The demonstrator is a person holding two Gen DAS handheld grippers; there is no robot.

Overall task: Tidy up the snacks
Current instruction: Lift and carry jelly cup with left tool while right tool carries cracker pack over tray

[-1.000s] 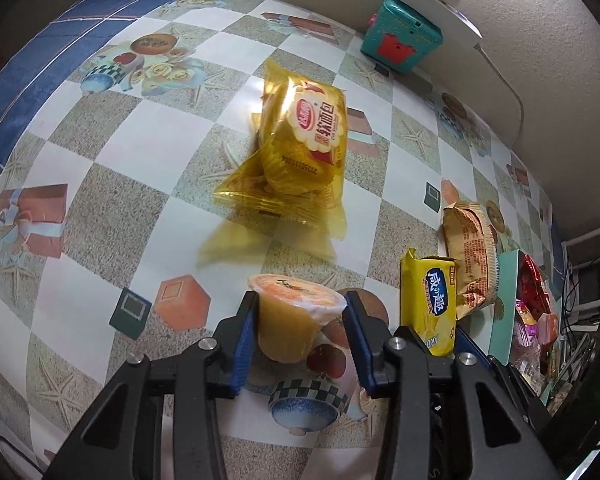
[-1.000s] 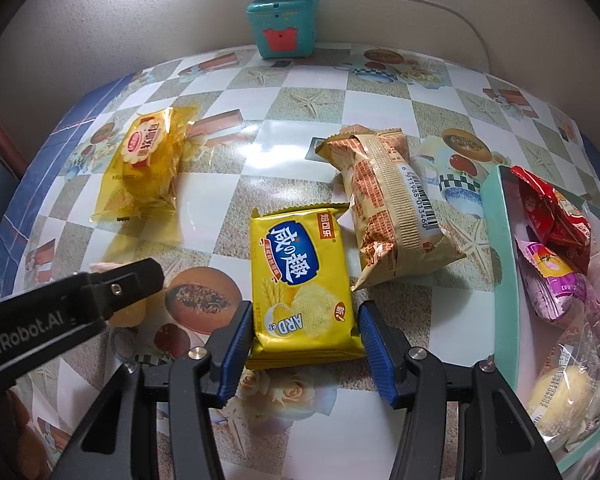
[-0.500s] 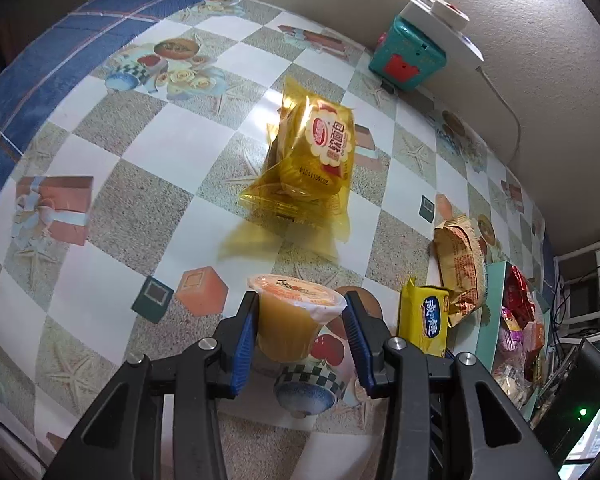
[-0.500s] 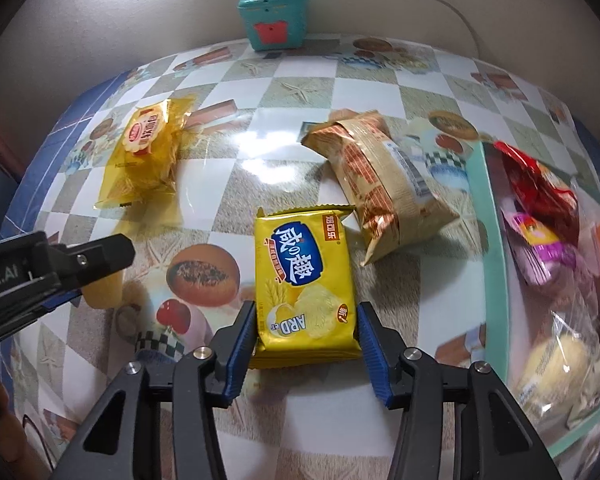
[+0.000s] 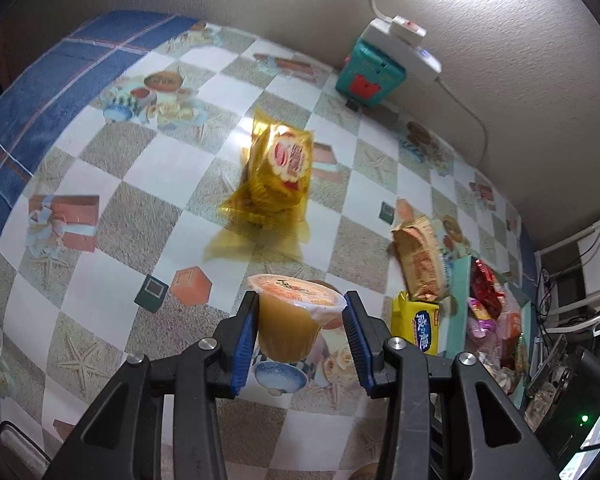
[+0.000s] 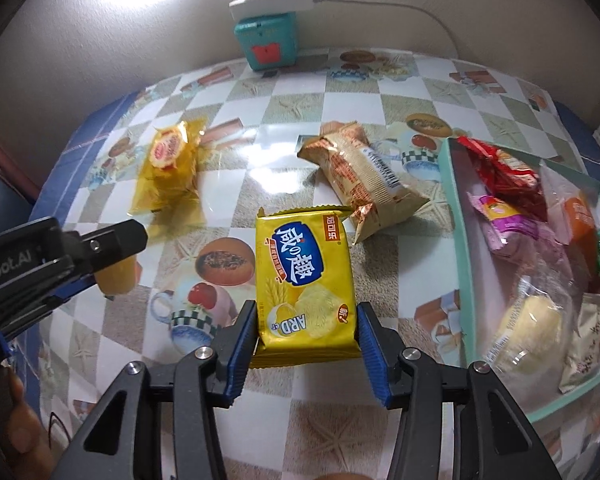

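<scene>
Two grippers each carry a snack above the checked surface (image 6: 380,420): the left gripper (image 5: 300,320) has its jaws clamped on an orange jelly cup (image 5: 292,320), the right gripper (image 6: 306,334) grips a yellow cracker packet (image 6: 306,276) just left of the tray (image 6: 460,264) of snacks.

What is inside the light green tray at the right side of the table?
The light green tray holds several wrapped snacks: a red packet, a pink packet, a clear-wrapped yellow bun. Anything beneath them is covered.
</scene>
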